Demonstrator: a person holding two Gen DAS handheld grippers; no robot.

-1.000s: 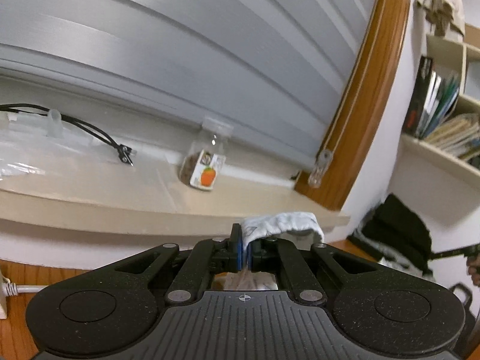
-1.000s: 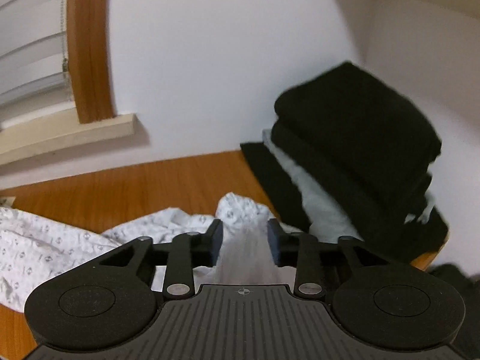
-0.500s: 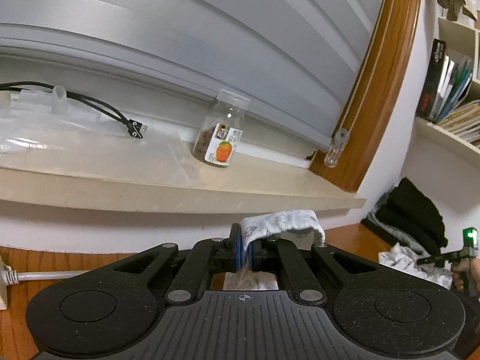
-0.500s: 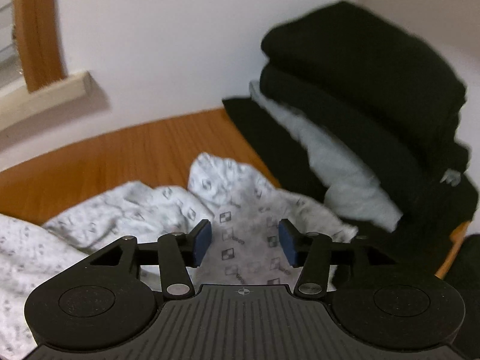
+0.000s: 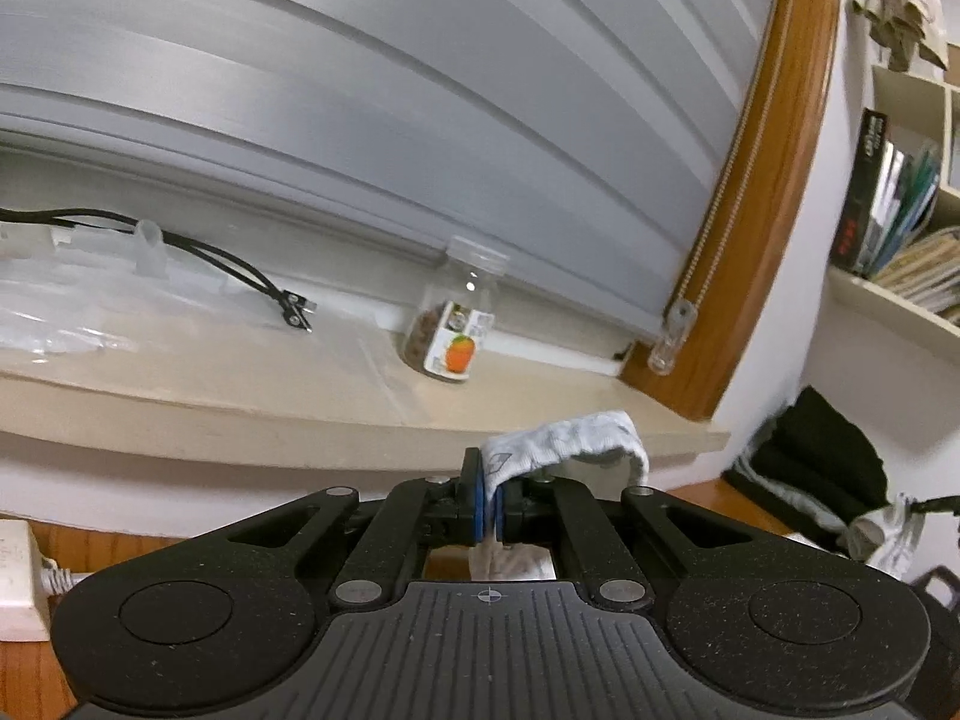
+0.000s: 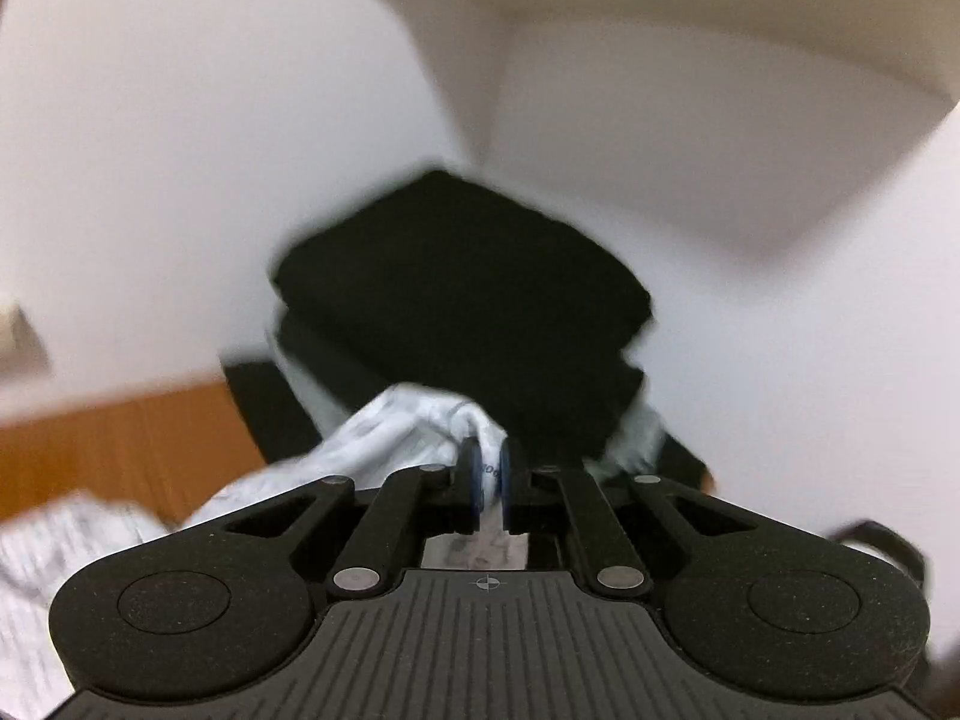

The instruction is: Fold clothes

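Left gripper (image 5: 491,501): my fingers are pinched together on a fold of the white patterned garment (image 5: 570,441), which arches up out of the pads and droops over to the right, lifted in front of the windowsill (image 5: 252,402). On the sill, left to right: clear plastic sheeting (image 5: 72,312), a black cable (image 5: 240,267) lying across it, and a clear jar (image 5: 453,324) with an orange picture on its label. Grey blinds (image 5: 390,90) fill the window behind, wooden frame (image 5: 762,180) at their right edge. Further right, a stack of dark folded clothes (image 5: 822,456) sits against the wall under a bookshelf (image 5: 900,276). Right gripper (image 6: 486,483): my fingers have just been closing and now clamp a bunched edge of the same garment between the blue pads; the rest of the cloth trails away to the left and down onto the wooden tabletop (image 6: 120,444). View is motion-blurred. The dark stack stands just behind the grasped cloth.
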